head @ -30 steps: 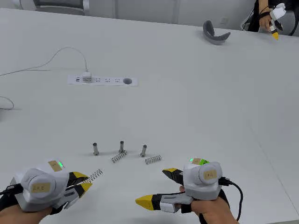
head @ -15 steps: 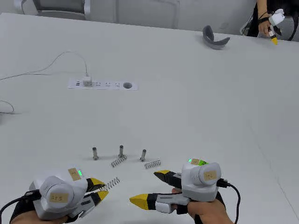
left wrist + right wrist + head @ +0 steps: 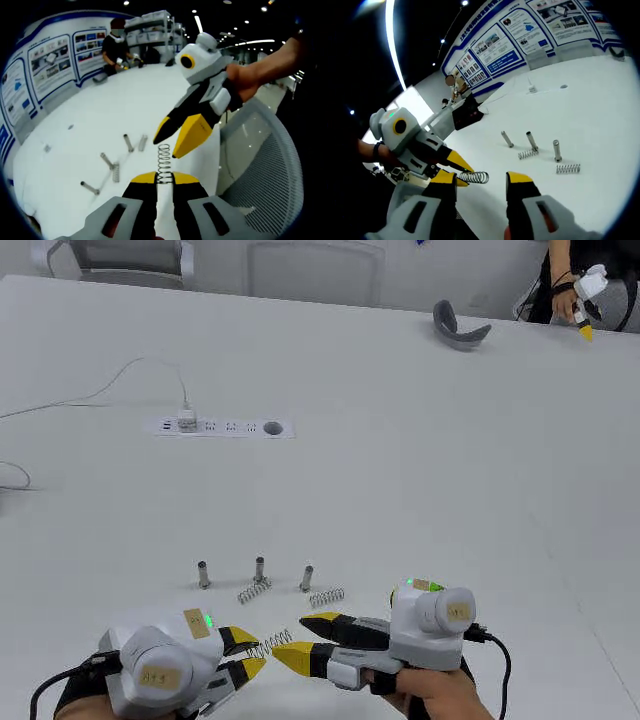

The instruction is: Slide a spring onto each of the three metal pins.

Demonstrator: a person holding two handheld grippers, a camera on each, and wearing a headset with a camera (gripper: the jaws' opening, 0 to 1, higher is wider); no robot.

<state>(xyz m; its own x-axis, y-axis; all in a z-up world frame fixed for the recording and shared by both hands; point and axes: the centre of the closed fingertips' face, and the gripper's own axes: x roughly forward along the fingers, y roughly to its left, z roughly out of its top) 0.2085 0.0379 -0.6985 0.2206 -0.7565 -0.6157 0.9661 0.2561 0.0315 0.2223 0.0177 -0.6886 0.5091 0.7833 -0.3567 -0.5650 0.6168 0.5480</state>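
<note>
Held spring: 1 spring (image 3: pixel 271 643) is off the table, pointing from the left gripper toward the right one. In the left gripper view it stands straight up out of the jaw tips.
Left gripper: the left gripper (image 3: pixel 252 650) is clenched on the near end of that spring, its yellow tips pinched together on the coil.
Right gripper: the right gripper (image 3: pixel 291 638) has its jaws spread, grasping nothing. The spring's free end sits between them, nearer 1 jaw, as the right gripper view shows.
Loose springs: 2 springs lie flat on the table, 1 (image 3: pixel 254 591) just in front of the middle pin, 1 (image 3: pixel 326 596) just beside the right-hand pin.
Pins: 3 metal pins (image 3: pixel 259 569) stand upright in a row, apart from each other, just beyond both grippers.
Table: white table (image 3: pixel 420 470).
Farther off: a white power strip (image 3: pixel 220 427) with a plug and cable (image 3: pixel 120 375); a grey curved band (image 3: pixel 460 326) near the far edge; a person (image 3: pixel 562 270) at the far corner.
</note>
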